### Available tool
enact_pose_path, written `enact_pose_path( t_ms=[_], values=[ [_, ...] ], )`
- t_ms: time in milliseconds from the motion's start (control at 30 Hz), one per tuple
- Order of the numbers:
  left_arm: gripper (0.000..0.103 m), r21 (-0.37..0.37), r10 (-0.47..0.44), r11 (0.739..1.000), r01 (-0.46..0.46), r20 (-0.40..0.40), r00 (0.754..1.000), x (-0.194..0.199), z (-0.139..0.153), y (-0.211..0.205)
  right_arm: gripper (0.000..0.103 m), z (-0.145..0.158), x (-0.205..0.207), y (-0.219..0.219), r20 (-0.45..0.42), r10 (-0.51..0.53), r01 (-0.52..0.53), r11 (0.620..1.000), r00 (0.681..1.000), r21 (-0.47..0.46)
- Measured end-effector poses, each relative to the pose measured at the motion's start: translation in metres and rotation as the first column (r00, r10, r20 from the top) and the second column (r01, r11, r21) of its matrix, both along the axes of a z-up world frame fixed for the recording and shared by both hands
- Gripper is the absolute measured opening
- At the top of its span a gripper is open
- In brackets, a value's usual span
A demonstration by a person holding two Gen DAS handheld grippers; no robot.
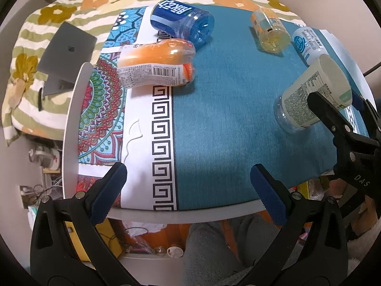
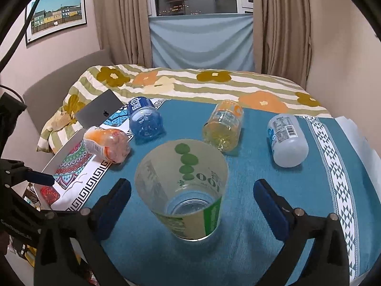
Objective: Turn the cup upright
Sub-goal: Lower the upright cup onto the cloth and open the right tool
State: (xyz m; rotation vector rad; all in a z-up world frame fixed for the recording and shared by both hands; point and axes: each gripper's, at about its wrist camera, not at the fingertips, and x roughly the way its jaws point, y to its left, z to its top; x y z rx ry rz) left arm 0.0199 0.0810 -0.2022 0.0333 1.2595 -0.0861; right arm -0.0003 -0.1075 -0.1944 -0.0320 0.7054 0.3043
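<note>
Beyond your right hand-held gripper, four bottles lie from 10 to 2 o'clock on the table; the cup stands upright between its spread fingers.

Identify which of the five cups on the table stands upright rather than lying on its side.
The pale cup with green dots, between the open right gripper's fingers, mouth up. The blue, orange, yellow and white ones lie on their sides.

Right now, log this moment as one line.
green-label cup upright, between open right gripper fingers | left gripper open, idle | four cups lying
</note>
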Motion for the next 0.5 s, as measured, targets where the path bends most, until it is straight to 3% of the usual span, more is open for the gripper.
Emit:
enact_pose_path(
  t_ms=[200, 367, 500],
  values=[
    [0.103, 0.003, 0.018, 1.000, -0.018, 0.053, 0.998, -0.007, 0.025, -0.001, 0.102, 0.024, -0.006, -0.013, 0.010, -0.016, 0.016, 1.000, 1.000, -0.001],
    [0.103, -0.001, 0.024, 1.000, -0.024, 0.142, 0.990, -0.013, 0.067, -0.011, 0.102, 0.066, -0.018, -0.028, 0.024, -0.029, 0.029, 1.000, 0.999, -0.011],
    [0.103, -0.016, 0.025, 1.000, -0.022, 0.246, 0.969, -0.020, 0.111, -0.026, 0.102, 0.102, -0.029, -0.045, 0.015, -0.048, 0.049, 0.999, 0.999, -0.019]
  ],
)
